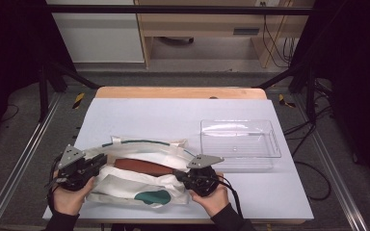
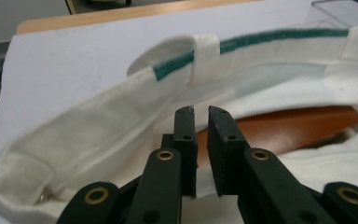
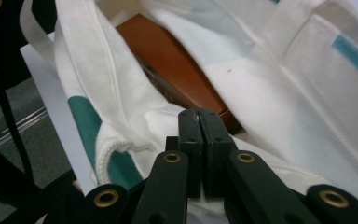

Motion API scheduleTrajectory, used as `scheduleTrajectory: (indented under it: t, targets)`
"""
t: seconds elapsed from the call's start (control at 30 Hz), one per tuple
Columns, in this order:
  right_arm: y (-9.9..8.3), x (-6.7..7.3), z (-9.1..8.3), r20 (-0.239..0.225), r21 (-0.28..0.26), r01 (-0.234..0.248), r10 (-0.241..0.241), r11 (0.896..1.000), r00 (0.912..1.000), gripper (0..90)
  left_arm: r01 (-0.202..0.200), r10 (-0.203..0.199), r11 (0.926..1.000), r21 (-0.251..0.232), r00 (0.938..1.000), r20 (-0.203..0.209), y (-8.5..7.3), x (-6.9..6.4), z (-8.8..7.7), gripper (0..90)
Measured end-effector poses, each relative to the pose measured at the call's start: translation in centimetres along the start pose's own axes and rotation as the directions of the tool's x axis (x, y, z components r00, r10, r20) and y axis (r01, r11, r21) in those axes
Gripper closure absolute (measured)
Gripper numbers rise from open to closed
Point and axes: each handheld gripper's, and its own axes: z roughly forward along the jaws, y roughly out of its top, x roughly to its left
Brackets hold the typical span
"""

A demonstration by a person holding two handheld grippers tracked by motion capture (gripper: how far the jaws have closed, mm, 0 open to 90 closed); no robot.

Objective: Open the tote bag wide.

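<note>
On white worktop (image 1: 173, 115), cream canvas tote bag with green trim (image 1: 139, 185) laid flat, brown leather-look flat case (image 1: 142, 167) seen inside open mouth. Bag rim pinched by clenched right hand-held gripper (image 3: 199, 114); left hand-held gripper (image 2: 200, 112) nearly closed, narrow gap seen, fabric grip uncertain. Risk: thin cloth slipped from jaws, mouth collapsed over case.

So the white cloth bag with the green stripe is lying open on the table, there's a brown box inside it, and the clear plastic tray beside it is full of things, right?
Not quite. The clear plastic tray is empty, as the high view shows. The rest holds: the white cloth bag with the green stripe lies open on the table, with the brown box inside it.
</note>
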Motion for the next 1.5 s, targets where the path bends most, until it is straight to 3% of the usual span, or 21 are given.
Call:
scheduleTrajectory:
  t: [0.13, 0.23, 0.37, 0.47, 0.57, 0.7, 0.8, 0.87, 1.1, 1.23, 1.3, 1.37, 1.5]
  targets:
    - [-0.7, 0.5, 0.0, -0.016, 0.019, 0.005, -0.005, 1.0, 0.9999, 88.0, -0.009, 0.008, 0.9996, 0.026, 0.9999, 0.009, -1.1, 0.0, -0.3, 82.3]
    - [-1.5, 0.8, 0.1, -0.023, 0.03, 0.011, -0.01, 0.999, 0.9997, 88.1, -0.038, 0.038, 0.9984, 0.041, 0.9993, 0.007, -2.1, -0.4, -0.6, 82.3]
    - [-2.1, 1.0, 0.4, -0.021, 0.053, 0.0, 0.001, 0.999, 0.9998, 88.5, -0.033, 0.031, 0.9978, 0.058, 0.9992, 0.027, -3.3, -0.6, -1.2, 83.1]
    - [-1.4, 1.0, 0.3, -0.011, 0.022, -0.005, 0.005, 1.0, 0.9999, 88.7, -0.041, 0.039, 0.9968, 0.069, 0.999, 0.022, -3.7, -0.8, -1.2, 83.2]
    - [-0.2, 0.9, 0.7, 0.003, -0.022, -0.003, 0.003, 1.0, 1.0, 89.9, -0.043, 0.042, 0.9955, 0.085, 0.999, 0.016, -3.8, -0.9, -0.7, 84.0]
    - [-0.2, 1.2, 2.2, -0.006, 0.014, -0.001, 0.001, 1.0, 1.0, 90.0, -0.036, 0.034, 0.9966, 0.074, 0.9992, 0.022, -3.1, -1.0, -0.5, 85.1]
    - [-0.7, 1.7, 2.8, -0.011, 0.039, 0.012, -0.012, 0.999, 0.9999, 90.0, -0.024, 0.022, 0.9985, 0.05, 0.9982, 0.055, -2.0, -1.0, -0.2, 83.5]
    - [-1.0, 1.8, 2.8, -0.012, 0.048, 0.02, -0.019, 0.999, 0.9997, 90.0, -0.032, 0.028, 0.9976, 0.062, 0.9983, 0.051, -1.9, -1.1, 0.0, 84.1]
    - [-2.9, 2.0, 3.1, -0.041, 0.087, 0.013, -0.009, 0.996, 0.9991, 90.0, -0.053, 0.049, 0.9908, 0.124, 0.9981, 0.038, -4.8, -1.3, 0.0, 87.1]
    - [-2.9, 1.8, 3.1, -0.047, 0.076, 0.003, 0.001, 0.997, 0.9989, 90.0, -0.074, 0.069, 0.9808, 0.18, 0.997, 0.033, -5.9, -1.5, 0.7, 87.1]
    - [-2.5, 1.6, 2.6, -0.028, 0.052, 0.001, 0.0, 0.999, 0.9996, 90.0, -0.087, 0.084, 0.9762, 0.198, 0.9962, 0.023, -6.2, -1.6, 1.3, 87.3]
    - [-2.1, 1.1, 1.8, 0.002, 0.023, -0.005, 0.005, 1.0, 1.0, 90.0, -0.085, 0.083, 0.9772, 0.194, 0.9964, 0.02, -6.3, -1.6, 1.4, 87.6]
    - [-2.9, -0.1, 1.5, 0.04, 0.032, -0.025, 0.024, 0.999, 0.9989, 90.0, -0.104, 0.104, 0.9757, 0.193, 0.9945, 0.014, -6.5, -1.8, 1.4, 87.5]
